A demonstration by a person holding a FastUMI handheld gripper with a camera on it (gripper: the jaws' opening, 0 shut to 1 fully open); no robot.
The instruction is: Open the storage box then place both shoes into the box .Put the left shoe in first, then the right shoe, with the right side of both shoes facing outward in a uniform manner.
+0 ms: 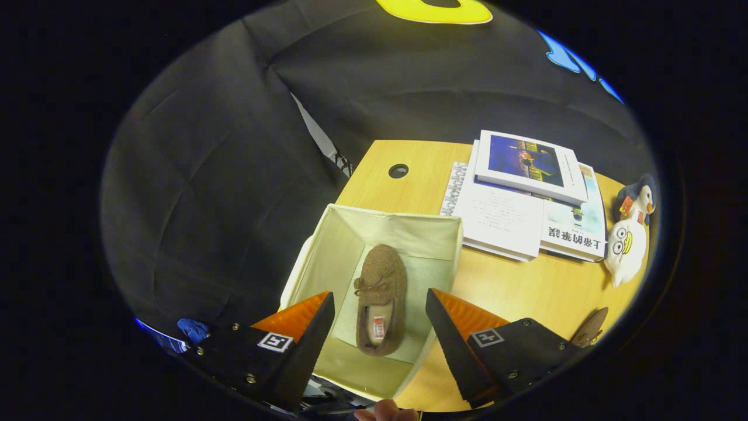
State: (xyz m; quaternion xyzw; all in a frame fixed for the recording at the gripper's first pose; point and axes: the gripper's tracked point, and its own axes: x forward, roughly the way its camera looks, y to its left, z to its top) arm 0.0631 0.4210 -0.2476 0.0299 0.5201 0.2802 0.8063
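Note:
An open cream fabric storage box (327,245) stands on the wooden table (514,286). One brown moccasin shoe (381,298) lies flat on the box floor, toe pointing away from me. My gripper (380,304) hovers above the box, open, with the shoe seen in the gap between the fingers and no finger touching it. A second brown shoe (590,330) peeks out on the table just beyond the right finger (450,333), mostly hidden.
A stack of books and papers (526,199) lies on the table beyond the box. Two plush toys (628,240) sit to the right of the books. A round cable hole (398,171) is in the tabletop. A person's fingertips (387,413) show below the fingers.

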